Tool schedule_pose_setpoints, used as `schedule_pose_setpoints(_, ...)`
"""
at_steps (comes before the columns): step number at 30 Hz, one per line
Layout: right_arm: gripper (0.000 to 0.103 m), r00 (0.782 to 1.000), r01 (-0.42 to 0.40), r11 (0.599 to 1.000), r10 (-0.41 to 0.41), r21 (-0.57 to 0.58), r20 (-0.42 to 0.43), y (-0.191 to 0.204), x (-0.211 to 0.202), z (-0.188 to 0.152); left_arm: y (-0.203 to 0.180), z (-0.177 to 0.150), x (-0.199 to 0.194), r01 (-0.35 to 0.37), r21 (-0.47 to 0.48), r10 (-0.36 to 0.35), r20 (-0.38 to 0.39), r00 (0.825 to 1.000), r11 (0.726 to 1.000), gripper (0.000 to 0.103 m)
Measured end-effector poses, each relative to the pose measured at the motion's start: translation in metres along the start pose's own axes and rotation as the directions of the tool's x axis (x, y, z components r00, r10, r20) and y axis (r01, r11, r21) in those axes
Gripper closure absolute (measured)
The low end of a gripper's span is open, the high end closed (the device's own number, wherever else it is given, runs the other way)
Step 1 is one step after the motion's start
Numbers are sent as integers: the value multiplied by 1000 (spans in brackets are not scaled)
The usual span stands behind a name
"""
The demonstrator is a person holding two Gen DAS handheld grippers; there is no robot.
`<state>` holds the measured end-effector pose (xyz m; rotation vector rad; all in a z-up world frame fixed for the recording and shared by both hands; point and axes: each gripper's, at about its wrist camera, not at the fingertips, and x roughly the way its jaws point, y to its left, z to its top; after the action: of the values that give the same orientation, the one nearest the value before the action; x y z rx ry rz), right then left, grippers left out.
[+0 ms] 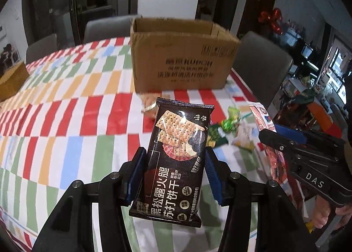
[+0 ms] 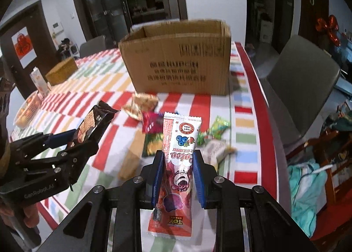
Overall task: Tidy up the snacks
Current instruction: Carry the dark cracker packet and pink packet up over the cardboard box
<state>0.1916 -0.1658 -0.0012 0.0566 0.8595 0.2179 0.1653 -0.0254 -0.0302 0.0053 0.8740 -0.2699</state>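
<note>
My left gripper [image 1: 175, 155] is shut on a black cracker packet [image 1: 178, 141] and holds it above the checkered tablecloth [image 1: 66, 102]; it also shows in the right wrist view [image 2: 81, 133] with the black cracker packet [image 2: 92, 122]. My right gripper [image 2: 178, 159] is shut on a red and white candy packet [image 2: 179, 148], held upright above the table. An open cardboard box [image 1: 180, 60] stands beyond both grippers, also in the right wrist view [image 2: 178, 62]. Several loose snack packets [image 2: 151, 119] lie on the cloth between the box and the grippers.
A small woven box [image 2: 61, 73], a carton [image 2: 37, 82] and a tray of food [image 2: 26, 108] sit at the left of the table. Grey chairs [image 2: 303, 80] stand at the right and far side. The table's red edge [image 2: 259, 97] runs along the right.
</note>
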Motion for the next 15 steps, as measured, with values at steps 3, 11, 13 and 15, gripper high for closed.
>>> schedule_pose_setpoints(3, 75, 999, -10, 1000, 11, -10, 42, 1, -9, 13, -1, 11, -11, 4, -3, -4, 37, 999, 1000, 51)
schedule_pose_setpoints(11, 75, 990, -34, 999, 38, -27, 137, 1, -27, 53, -7, 50, -32, -9, 11, 7, 138, 990, 1000, 51)
schedule_pose_setpoints(13, 75, 987, -36, 999, 41, -33, 158, 1, -29, 65, -7, 59, -34, -13, 14, 10, 154, 988, 1000, 51)
schedule_pose_setpoints(15, 75, 984, -36, 999, 41, -32, 173, 0, -31, 74, -7, 70, -36, -19, 18, 16, 175, 984, 1000, 51)
